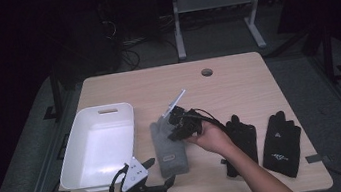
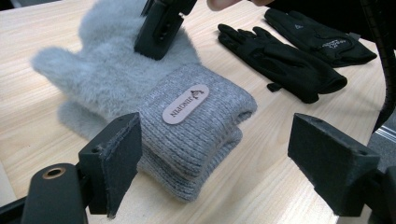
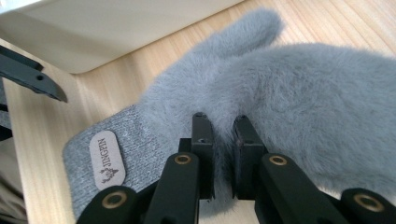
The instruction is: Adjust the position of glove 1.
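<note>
A pair of grey fluffy mittens [image 1: 170,151] lies stacked on the wooden table [image 1: 228,88], with an oval label on the knit cuff [image 2: 187,105]. My right gripper [image 1: 176,131] comes down on the upper mitten's furry palm [image 3: 303,93]. Its jaws [image 3: 222,123] are shut, pinching a fold of the fur between them. In the left gripper view that same gripper [image 2: 159,28] presses into the fur. My left gripper [image 1: 161,171] is held low at the table's near edge. It stands open [image 2: 215,158], facing the cuff end without touching it.
A white plastic bin [image 1: 131,126] stands just left of the mittens; its wall [image 3: 116,28] is close behind them. Two black gloves [image 1: 242,139] [image 1: 281,143] lie flat to the right. A cable hole [image 1: 207,72] sits near the table's far edge.
</note>
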Tool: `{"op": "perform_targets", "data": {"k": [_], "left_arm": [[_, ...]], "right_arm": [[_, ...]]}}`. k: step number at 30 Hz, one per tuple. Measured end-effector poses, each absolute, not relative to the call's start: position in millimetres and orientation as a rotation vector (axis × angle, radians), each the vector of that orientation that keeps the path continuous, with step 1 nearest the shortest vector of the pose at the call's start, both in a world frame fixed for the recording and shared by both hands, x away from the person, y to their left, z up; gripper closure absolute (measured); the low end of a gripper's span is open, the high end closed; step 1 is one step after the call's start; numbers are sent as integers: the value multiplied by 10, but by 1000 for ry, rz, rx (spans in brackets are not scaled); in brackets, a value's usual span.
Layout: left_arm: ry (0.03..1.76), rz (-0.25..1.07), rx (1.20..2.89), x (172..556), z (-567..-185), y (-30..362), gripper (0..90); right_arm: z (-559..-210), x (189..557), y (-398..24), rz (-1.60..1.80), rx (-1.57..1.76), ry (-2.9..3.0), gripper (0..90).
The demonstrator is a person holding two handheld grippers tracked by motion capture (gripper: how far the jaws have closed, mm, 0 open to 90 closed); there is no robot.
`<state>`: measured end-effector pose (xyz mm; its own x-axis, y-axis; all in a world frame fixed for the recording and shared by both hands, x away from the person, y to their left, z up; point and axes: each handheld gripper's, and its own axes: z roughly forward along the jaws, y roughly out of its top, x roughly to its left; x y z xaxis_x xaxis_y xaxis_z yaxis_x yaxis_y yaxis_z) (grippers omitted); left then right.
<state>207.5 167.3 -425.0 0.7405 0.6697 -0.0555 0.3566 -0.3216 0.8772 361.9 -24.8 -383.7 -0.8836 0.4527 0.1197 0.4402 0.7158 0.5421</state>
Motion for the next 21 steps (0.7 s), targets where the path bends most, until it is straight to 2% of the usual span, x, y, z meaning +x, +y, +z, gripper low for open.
{"op": "perform_targets", "data": {"k": [6,12,14,16,18,21], "left_arm": [[807,382,1929,2092,-4250,1682,174],[803,382,1941,2093,-4258,1668,174],[802,384,1943,2093,-4261,1663,174],[801,382,1943,2094,-4264,1661,174],[804,377,1939,2090,-4264,1656,174],[802,379,1943,2091,-4263,1652,175]], "right_arm": [[-3938,3659,-258,922,762,2840,719],[-3948,3643,-288,970,758,2817,721],[-3953,3641,-302,994,748,2811,688],[-3958,3644,-321,1005,758,2804,598],[-3949,3656,-373,1040,828,2776,582],[-3953,3664,-386,1055,855,2765,636]]}}
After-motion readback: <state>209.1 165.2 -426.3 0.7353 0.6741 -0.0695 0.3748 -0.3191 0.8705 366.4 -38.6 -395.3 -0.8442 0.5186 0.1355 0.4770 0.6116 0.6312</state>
